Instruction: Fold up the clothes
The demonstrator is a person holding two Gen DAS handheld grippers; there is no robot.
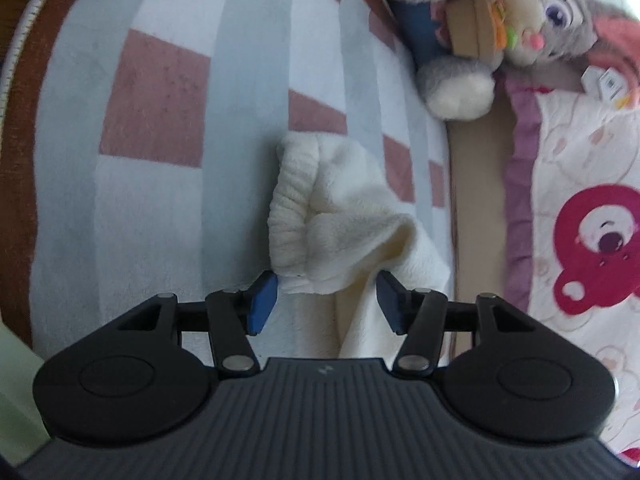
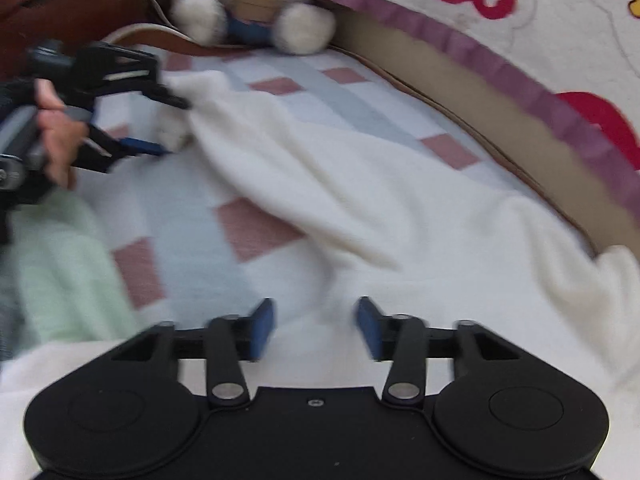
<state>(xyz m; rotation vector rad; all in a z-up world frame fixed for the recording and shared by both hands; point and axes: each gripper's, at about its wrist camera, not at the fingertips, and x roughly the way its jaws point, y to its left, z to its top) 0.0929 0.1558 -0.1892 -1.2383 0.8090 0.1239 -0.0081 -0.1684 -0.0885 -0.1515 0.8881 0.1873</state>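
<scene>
A cream fleece garment (image 2: 320,184) lies spread over a checked blanket (image 2: 256,224). Its ribbed cuff end (image 1: 296,208) sits just ahead of my left gripper (image 1: 327,300), whose blue pads (image 1: 262,304) stand wide apart with the cloth between them, not pinched. In the right wrist view the left gripper (image 2: 168,124) is at the far left, at the sleeve end, held by a hand. My right gripper (image 2: 316,330) is open just above the garment's near body, with nothing held.
A grey plush rabbit (image 1: 500,28) sits at the blanket's far edge; it also shows in the right wrist view (image 2: 256,4). A quilt with red bear prints (image 1: 580,220) lies along the right side. A pale green cloth (image 2: 60,264) lies at the left.
</scene>
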